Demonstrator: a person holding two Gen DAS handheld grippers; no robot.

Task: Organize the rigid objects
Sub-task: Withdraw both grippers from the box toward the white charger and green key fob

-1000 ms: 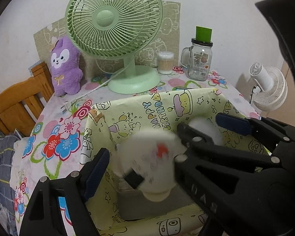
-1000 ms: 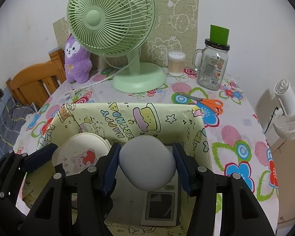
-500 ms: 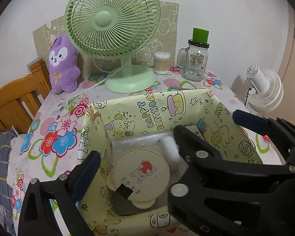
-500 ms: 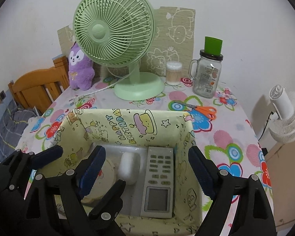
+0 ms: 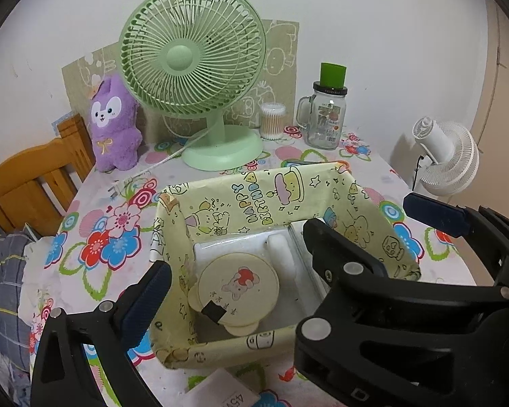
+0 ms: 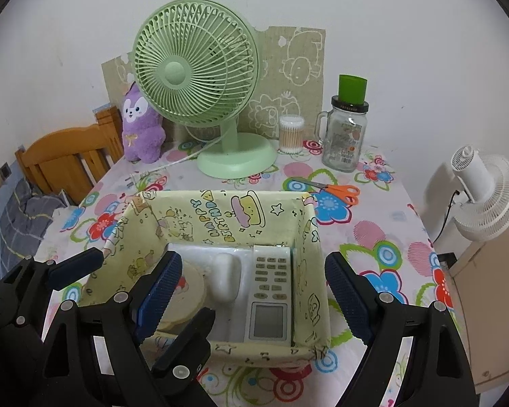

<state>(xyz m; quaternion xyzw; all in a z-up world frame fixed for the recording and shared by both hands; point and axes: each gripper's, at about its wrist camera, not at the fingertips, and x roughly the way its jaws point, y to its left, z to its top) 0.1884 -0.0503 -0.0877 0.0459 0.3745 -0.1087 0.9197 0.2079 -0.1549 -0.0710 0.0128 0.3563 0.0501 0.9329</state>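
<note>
A yellow cartoon-print box (image 5: 251, 196) (image 6: 220, 213) stands on the flowered table. In it lie a round cream case with a bear picture (image 5: 237, 285) (image 6: 190, 288), a white oval piece (image 5: 281, 254) (image 6: 224, 281) and a white remote control (image 6: 269, 291). My left gripper (image 5: 244, 291) hangs open above the round case and touches nothing. Over the oval piece and the remote, my right gripper (image 6: 251, 288) is open too, with nothing between its pads. In the left wrist view its fingers (image 5: 434, 215) hide most of the remote.
Behind the box stand a green desk fan (image 6: 193, 68), a purple plush (image 6: 140, 125), a cotton-swab tub (image 6: 291, 134) and a glass jar mug with a green lid (image 6: 346, 135). Orange scissors (image 6: 336, 190) lie right of the fan. A wooden chair (image 5: 34, 183) is left, a white fan (image 6: 482, 200) right.
The left gripper let go of the round case and the right gripper let go of the oval piece. Both now lie in the box. Both grippers opened wide and drew back upward.
</note>
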